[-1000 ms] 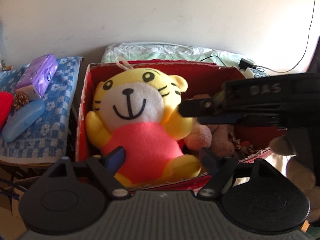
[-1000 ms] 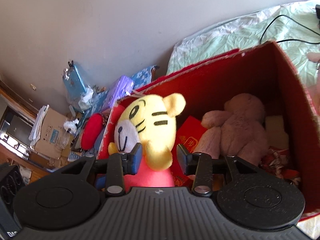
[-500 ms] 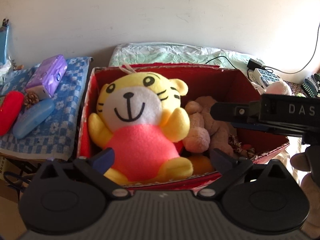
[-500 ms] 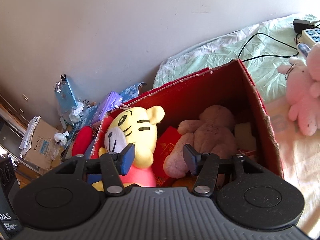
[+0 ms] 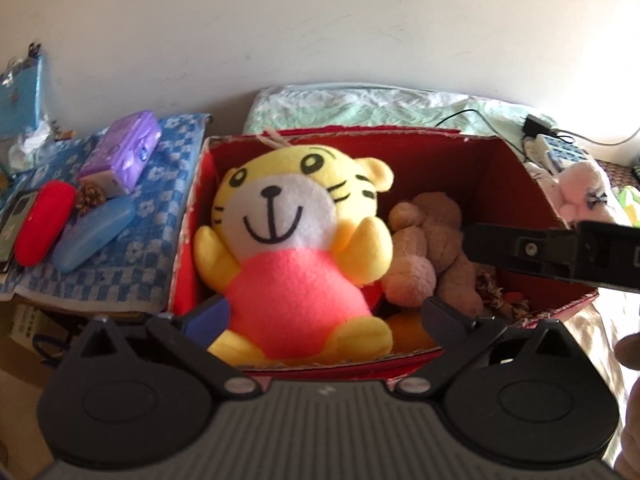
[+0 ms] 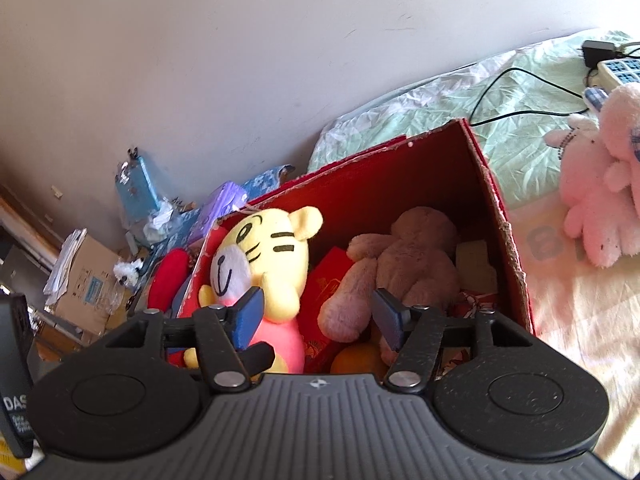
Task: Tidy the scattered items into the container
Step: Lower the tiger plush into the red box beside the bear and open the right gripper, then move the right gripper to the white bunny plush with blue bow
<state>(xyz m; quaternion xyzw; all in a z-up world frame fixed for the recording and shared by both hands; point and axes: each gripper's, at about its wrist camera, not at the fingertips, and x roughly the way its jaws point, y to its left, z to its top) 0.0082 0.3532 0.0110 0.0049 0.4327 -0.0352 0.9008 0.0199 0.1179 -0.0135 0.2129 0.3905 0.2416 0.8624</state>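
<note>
One red cardboard box [image 5: 516, 184] sits on the bed, holding two plush toys: one yellow tiger plush [image 5: 296, 248] upright at the 9 o'clock side and one brown bear plush [image 5: 432, 248] lying at its 3 o'clock. One pink plush [image 6: 600, 184] lies outside on the bed, at 2 o'clock in the right wrist view. Two grippers hover at the near rim: the left hand-held gripper [image 5: 324, 316] spread wide and empty, the right hand-held gripper [image 6: 316, 316] opening with nothing pressed between its pads.
</note>
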